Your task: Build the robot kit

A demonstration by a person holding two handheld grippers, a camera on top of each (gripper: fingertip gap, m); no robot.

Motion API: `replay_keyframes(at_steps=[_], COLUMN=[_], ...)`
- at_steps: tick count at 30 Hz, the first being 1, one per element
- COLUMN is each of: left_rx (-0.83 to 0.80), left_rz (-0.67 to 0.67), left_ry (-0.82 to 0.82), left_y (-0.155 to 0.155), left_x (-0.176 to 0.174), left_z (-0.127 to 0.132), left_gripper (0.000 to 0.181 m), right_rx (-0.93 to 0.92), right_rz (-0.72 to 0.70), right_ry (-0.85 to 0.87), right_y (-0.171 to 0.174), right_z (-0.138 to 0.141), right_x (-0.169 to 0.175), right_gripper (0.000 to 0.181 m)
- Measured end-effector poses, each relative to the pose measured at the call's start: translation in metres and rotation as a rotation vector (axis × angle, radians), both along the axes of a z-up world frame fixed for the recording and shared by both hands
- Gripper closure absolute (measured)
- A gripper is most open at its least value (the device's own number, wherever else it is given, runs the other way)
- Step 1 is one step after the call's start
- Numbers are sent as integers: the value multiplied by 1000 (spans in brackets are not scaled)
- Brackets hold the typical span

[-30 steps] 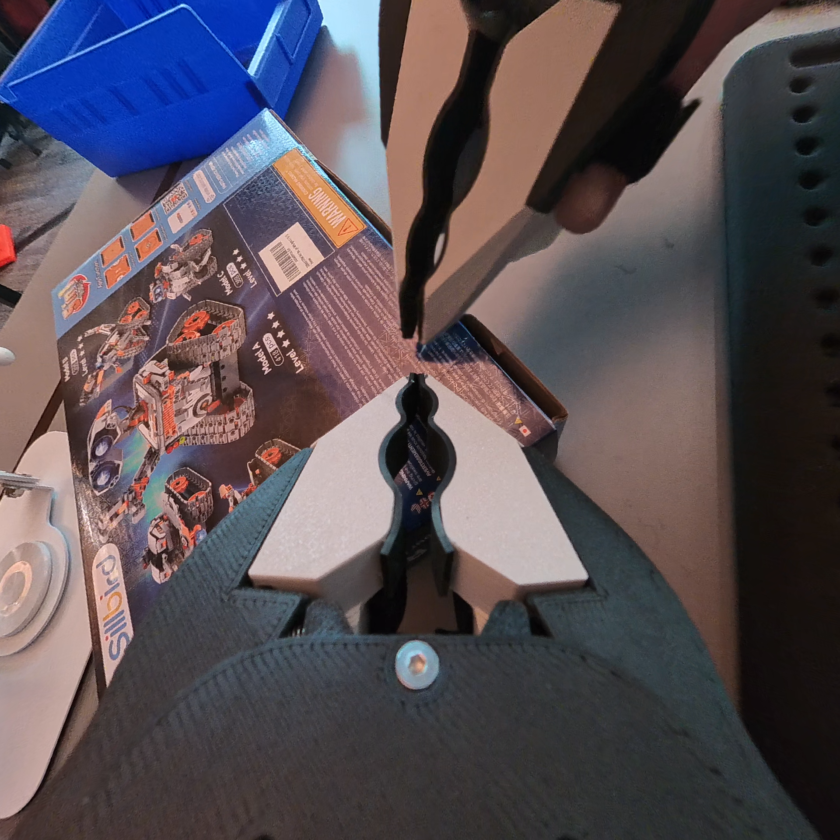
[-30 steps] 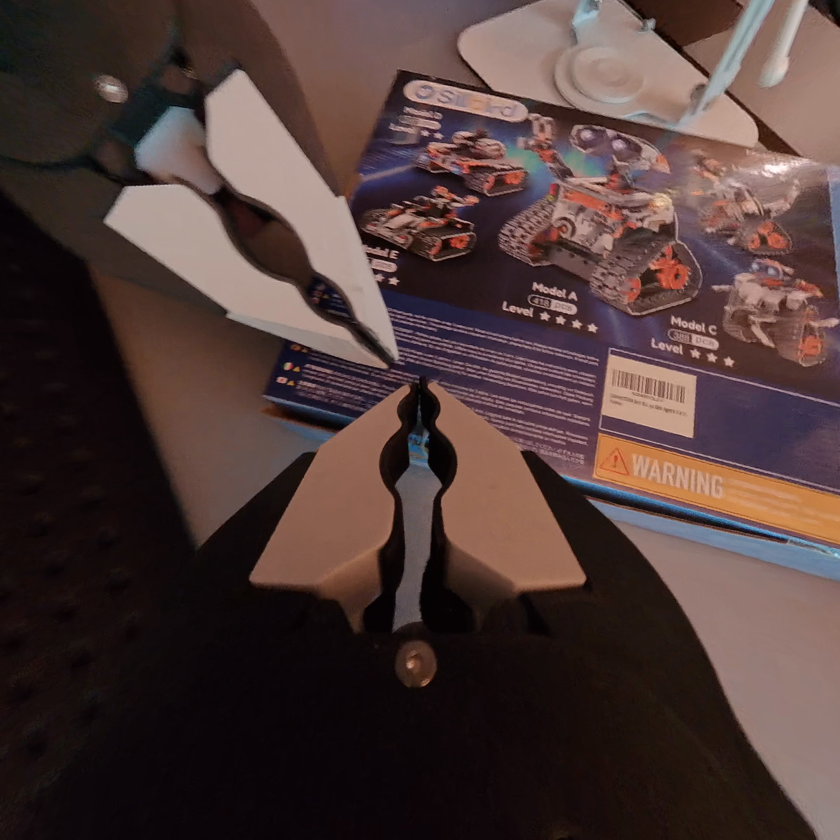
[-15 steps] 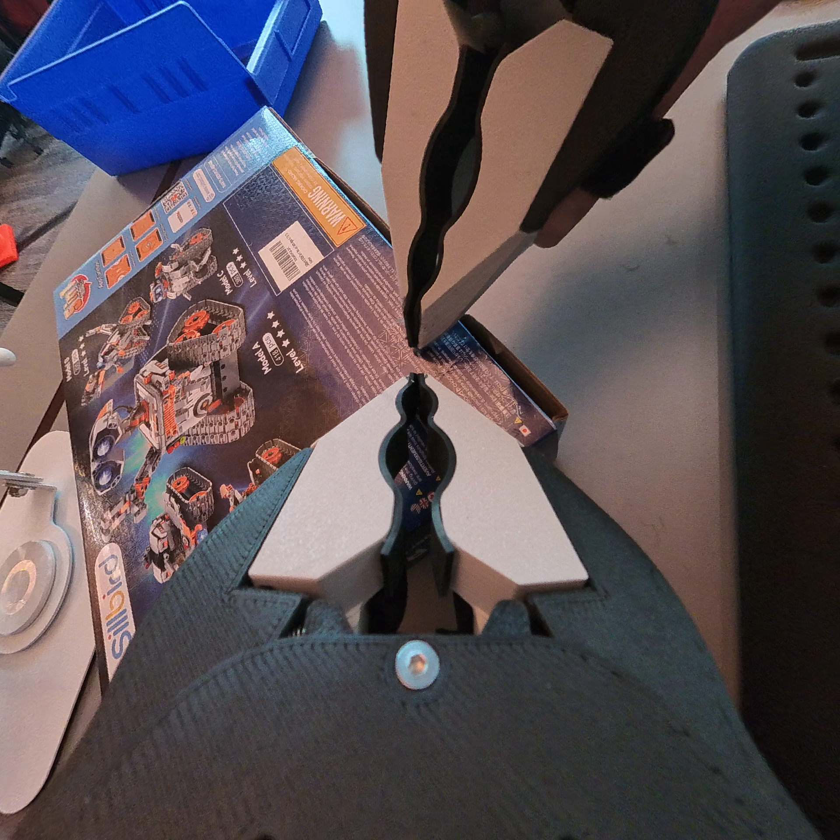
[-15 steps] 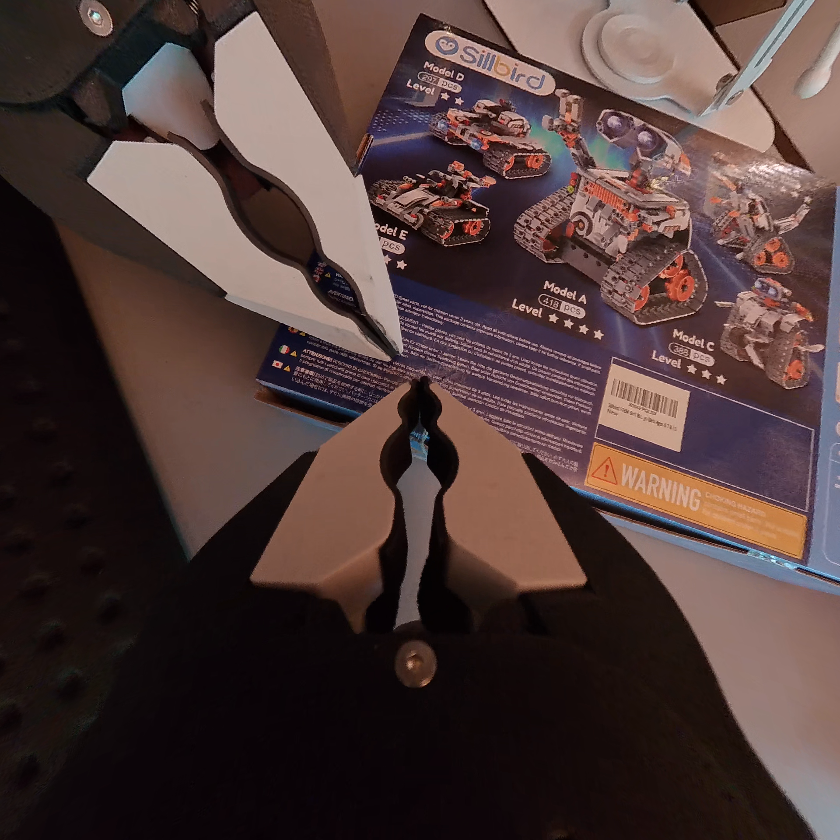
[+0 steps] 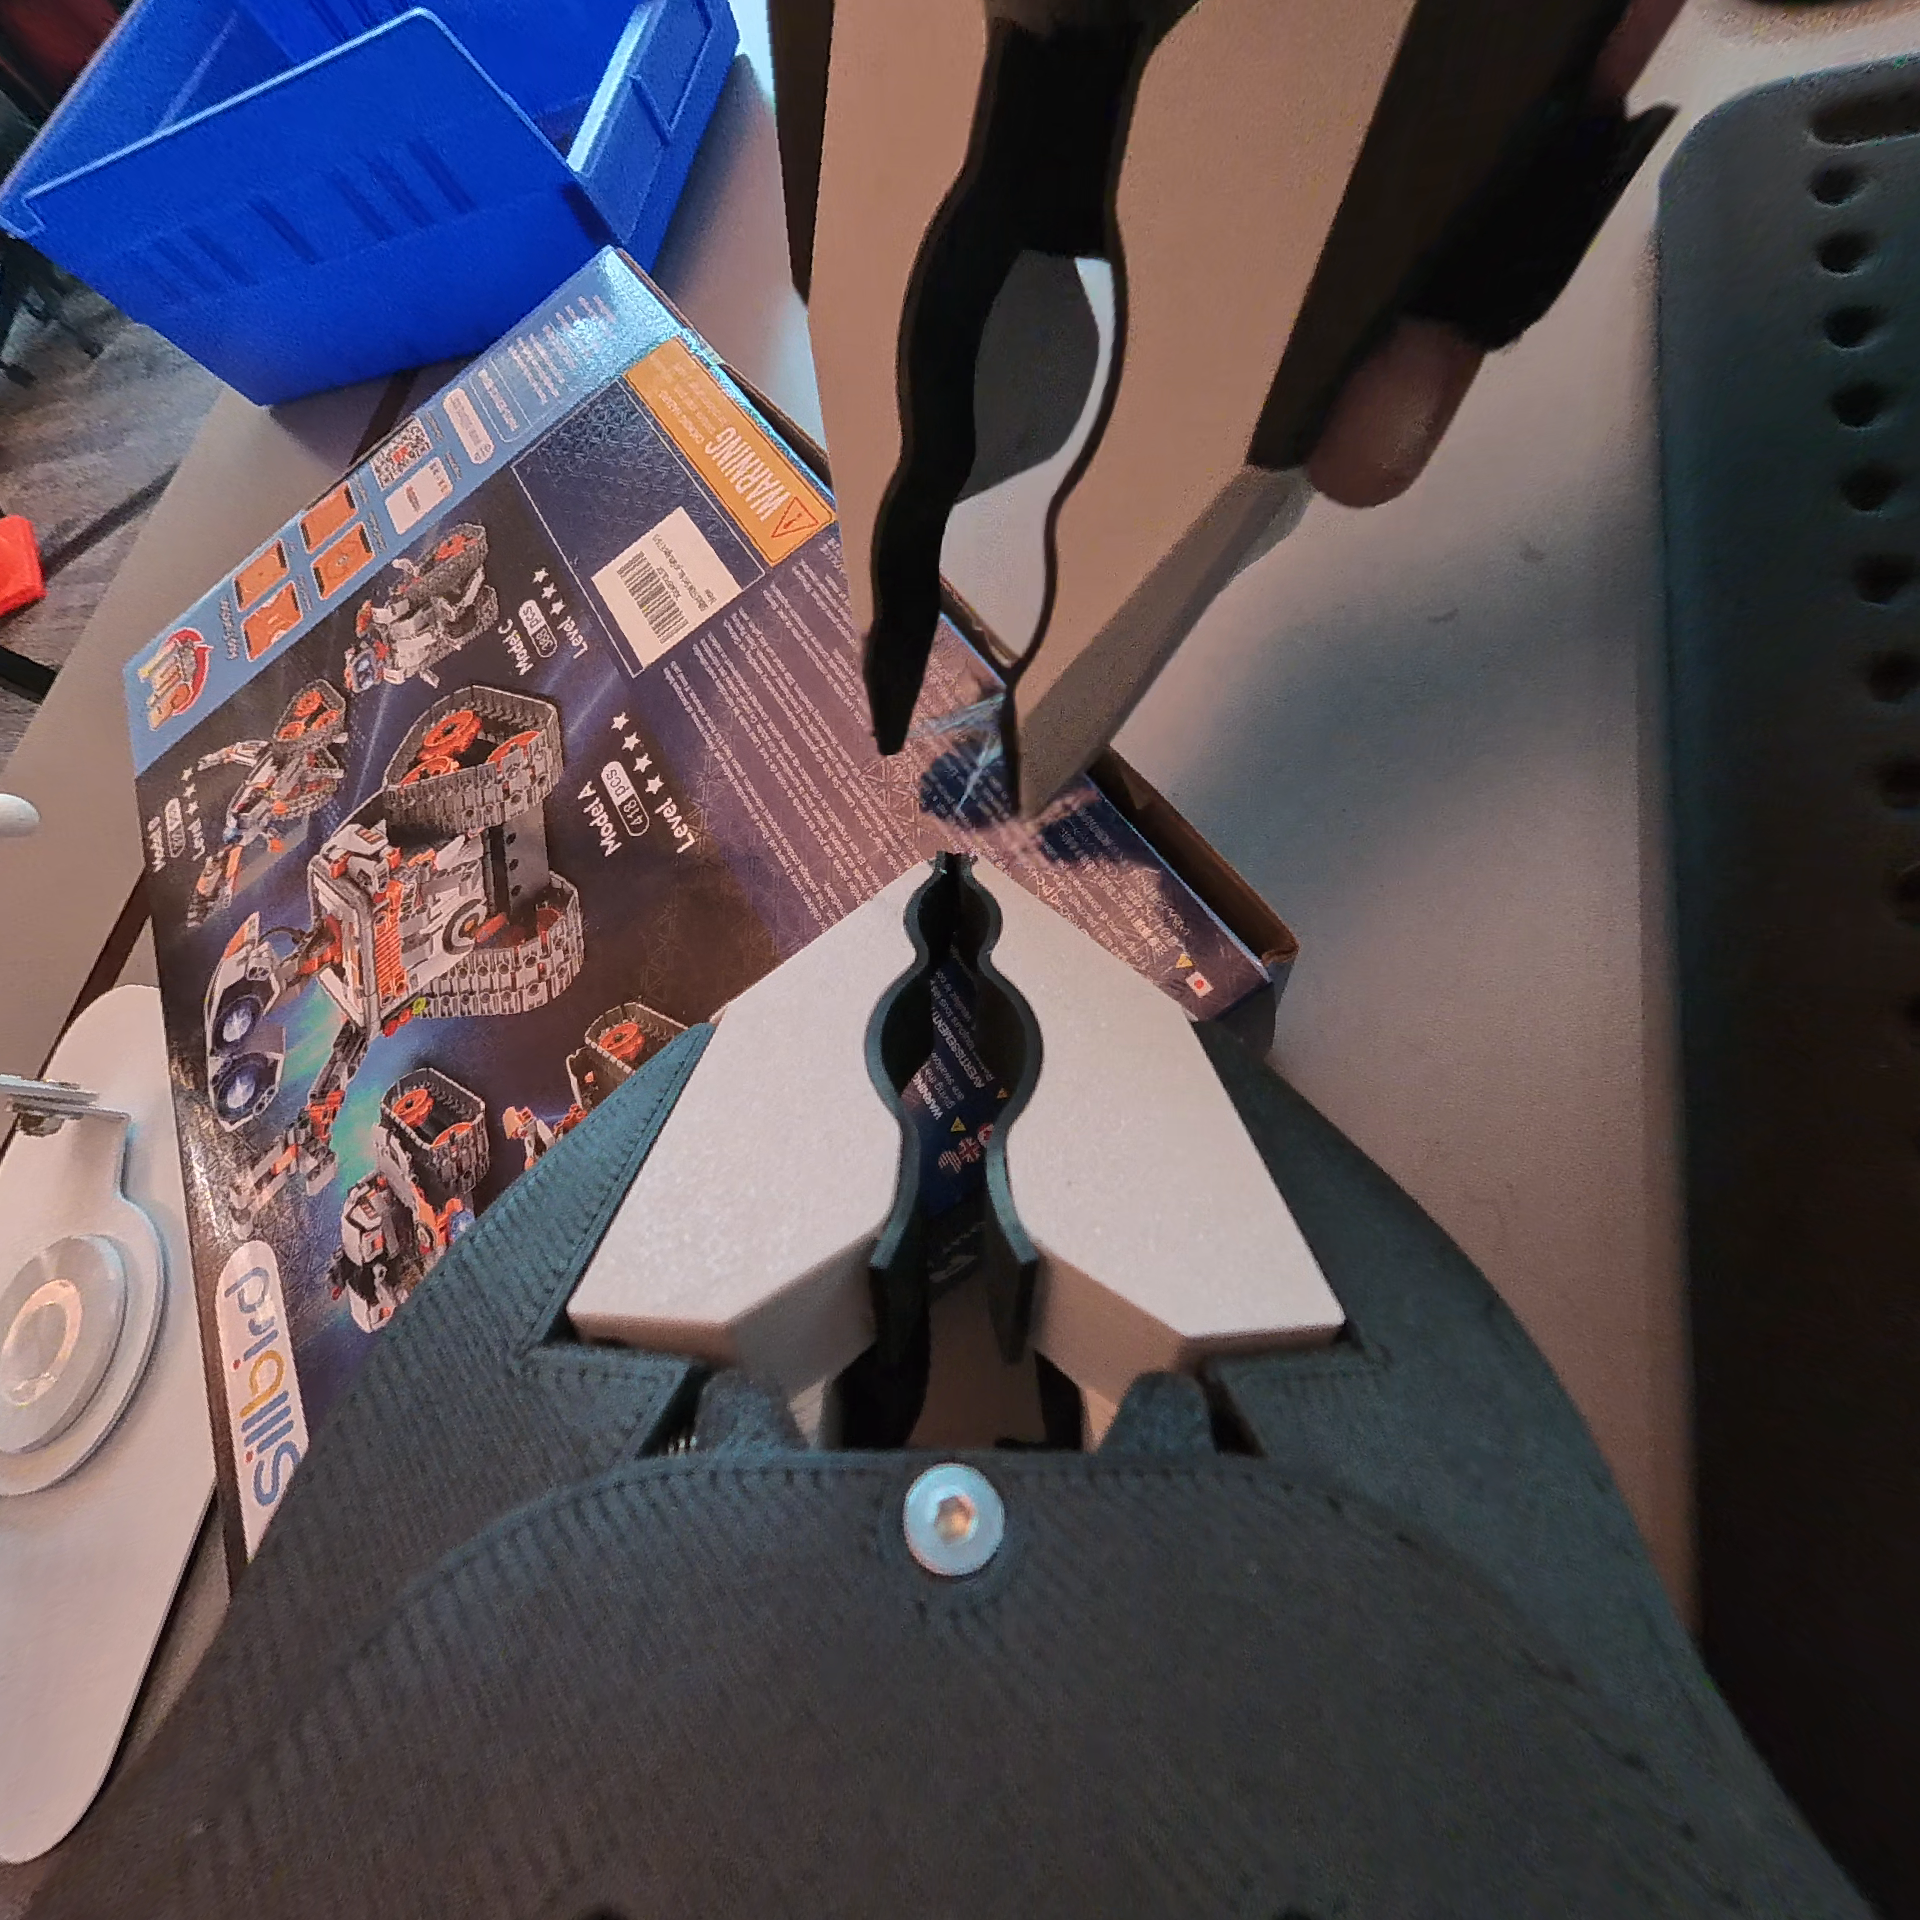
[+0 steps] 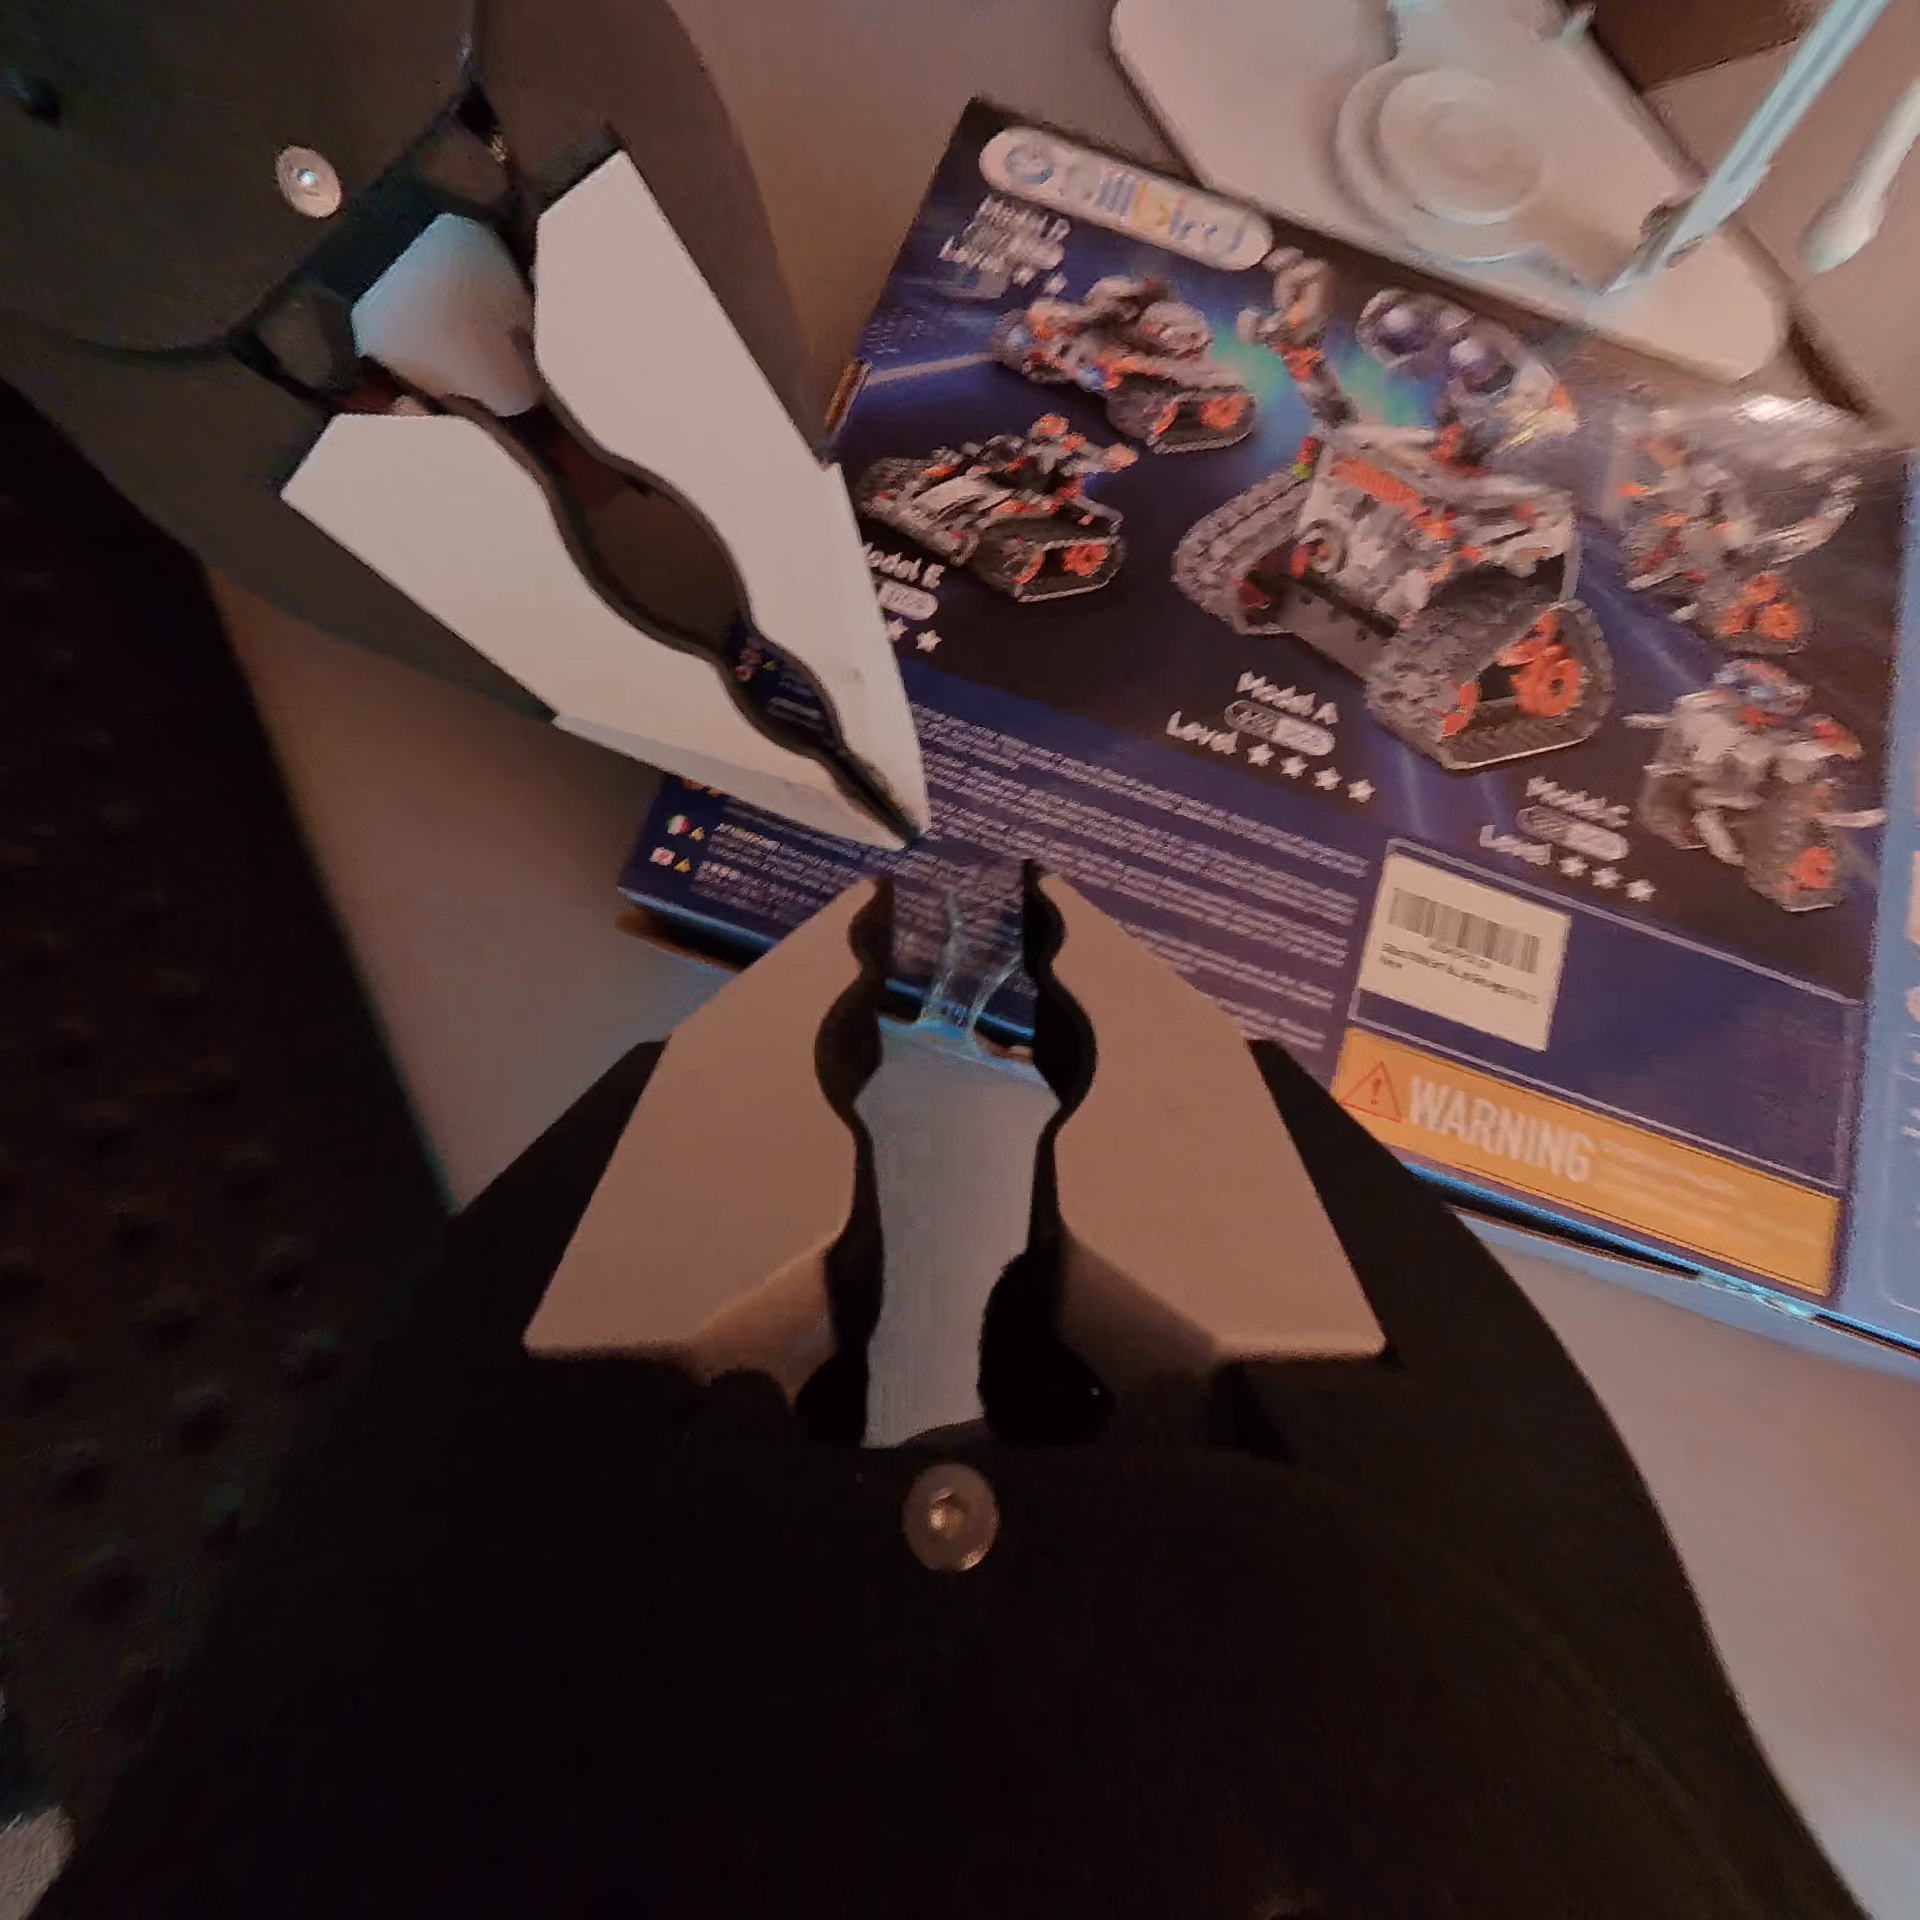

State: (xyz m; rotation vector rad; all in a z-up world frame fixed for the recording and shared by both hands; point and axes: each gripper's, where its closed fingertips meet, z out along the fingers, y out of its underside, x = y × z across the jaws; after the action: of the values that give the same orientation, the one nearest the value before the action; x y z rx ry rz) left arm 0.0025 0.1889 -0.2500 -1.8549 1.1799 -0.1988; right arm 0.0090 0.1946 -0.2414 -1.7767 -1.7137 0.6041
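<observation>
A blue toy-robot kit box (image 5: 468, 831) lies flat on a grey table, wrapped in clear film. My left gripper (image 5: 951, 862) is shut, its tips down on the box's near corner; I cannot tell whether they pinch the film. It also shows in the right wrist view (image 6: 906, 821). My right gripper (image 6: 956, 883) is open, tips just above the box's edge, astride a puckered ridge of film (image 6: 966, 966). In the left wrist view the right gripper (image 5: 951, 758) comes down from above, tip to tip with the left one, with the wrinkled film (image 5: 966, 774) between its fingers.
A blue plastic bin (image 5: 312, 208) stands beyond the box. A white plate with a clear disc (image 5: 73, 1351) lies along the box's far side, also in the right wrist view (image 6: 1455, 156). A dark perforated panel (image 5: 1818, 727) borders the table (image 5: 1403, 831). A person's fingertip (image 5: 1382, 416) grips the right tool. Left and right tips are no more than a few centimetres apart.
My right gripper has gone from shut to open and sits closer over the box corner. The film there is now puckered. The left gripper has stayed shut in place.
</observation>
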Motion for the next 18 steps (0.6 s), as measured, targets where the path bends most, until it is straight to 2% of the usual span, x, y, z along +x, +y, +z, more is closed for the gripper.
replay_keyframes(at_steps=[1, 7, 12, 18], left_rx=[-1, -2, -1, 0], left_rz=[0, 0, 0, -1], left_ry=[-1, 4, 10, 10], left_y=[0, 0, 0, 0], left_x=[0, 0, 0, 0], left_z=[0, 0, -1, -1], left_gripper=[181, 181, 181, 181], right_rx=[-9, 7, 35, 112], right_rz=[14, 70, 98, 77], right_ry=[-23, -182, -258, -262], right_y=[-1, 2, 2, 5], right_z=[-2, -9, -10, -10], right_x=[1, 1, 1, 1], right_gripper=[156, 180, 181, 181])
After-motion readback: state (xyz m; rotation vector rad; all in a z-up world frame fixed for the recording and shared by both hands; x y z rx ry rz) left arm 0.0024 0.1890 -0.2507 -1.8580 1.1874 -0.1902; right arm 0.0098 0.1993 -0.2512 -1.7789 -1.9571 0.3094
